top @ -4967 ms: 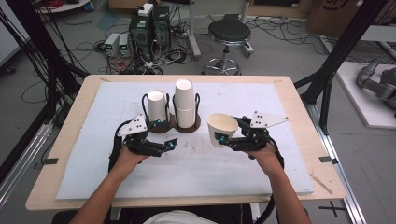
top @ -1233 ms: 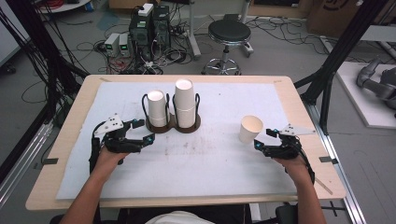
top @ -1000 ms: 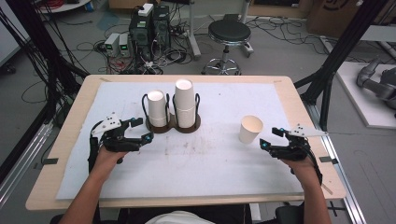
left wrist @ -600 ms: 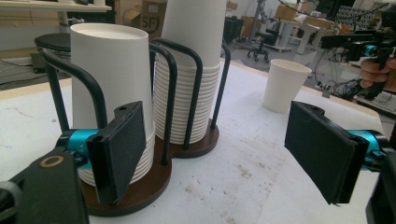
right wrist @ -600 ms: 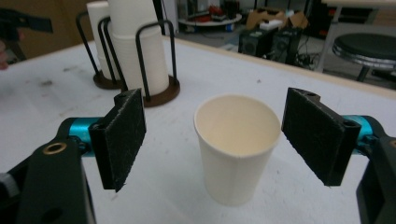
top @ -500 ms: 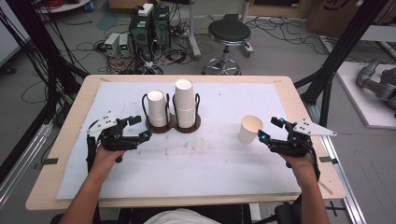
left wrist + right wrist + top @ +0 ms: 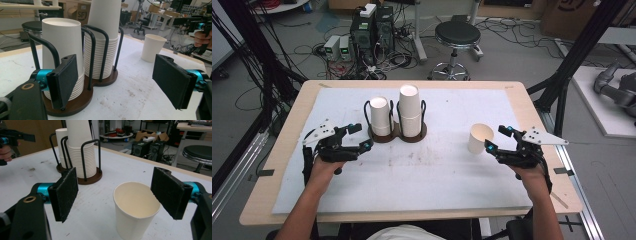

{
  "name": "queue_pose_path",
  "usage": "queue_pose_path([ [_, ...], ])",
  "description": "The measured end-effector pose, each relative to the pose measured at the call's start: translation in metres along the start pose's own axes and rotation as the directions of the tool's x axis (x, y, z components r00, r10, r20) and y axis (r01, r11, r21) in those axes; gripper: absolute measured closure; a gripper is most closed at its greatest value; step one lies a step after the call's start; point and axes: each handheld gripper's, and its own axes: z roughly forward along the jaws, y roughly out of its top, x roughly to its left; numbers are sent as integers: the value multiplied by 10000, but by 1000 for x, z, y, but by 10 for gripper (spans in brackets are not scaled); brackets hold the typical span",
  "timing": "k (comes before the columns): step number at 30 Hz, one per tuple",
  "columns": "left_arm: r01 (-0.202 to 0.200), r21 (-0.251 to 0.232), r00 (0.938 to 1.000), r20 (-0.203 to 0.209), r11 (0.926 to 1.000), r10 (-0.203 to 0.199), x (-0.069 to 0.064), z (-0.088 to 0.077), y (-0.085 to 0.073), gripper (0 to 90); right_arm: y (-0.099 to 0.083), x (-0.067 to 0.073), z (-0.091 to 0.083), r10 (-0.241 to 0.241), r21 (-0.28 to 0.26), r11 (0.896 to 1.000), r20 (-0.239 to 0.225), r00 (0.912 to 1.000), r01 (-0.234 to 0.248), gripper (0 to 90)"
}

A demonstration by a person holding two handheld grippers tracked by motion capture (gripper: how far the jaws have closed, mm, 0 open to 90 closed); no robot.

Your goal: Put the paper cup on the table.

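Lab w/ a white-covered wooden table. A single white paper cup is standing upright at right, just beside the right gripper, jaws gaping wide, gripping nothing. Left gripper is hovering near the brown two-slot cup holder, also wide open & empty.

Light wooden table carries a stained white foam mat. On the mat: a dark brown wooden two-slot cup holder and, well apart, one upright white paper cup.
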Motion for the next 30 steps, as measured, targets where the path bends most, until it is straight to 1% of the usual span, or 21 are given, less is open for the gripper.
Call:
queue_pose_path([
  [4, -57, -31, 10000, 48, 10000, 57, -1, -1, 1, 205, -1, 4, -1, -35, 95, 9999, -12, 10000, 35, 229],
  [9, -86, -34, 9999, 58, 10000, 86, -1, -1, 1, 205, -1, 6, -2, -8, 77, 10000, 28, 10000, 8, 229],
  [17, -15, -2, 10000, 16, 10000, 15, 1, -1, 0, 205, -5, 6, 3, -17, 288, 9996, -60, 10000, 19, 230],
  [30, 11, 31, 10000, 19, 10000, -11, 1, -1, -1, 205, -5, 4, 3, 8, 254, 9997, -93, 10000, -6, 230],
])
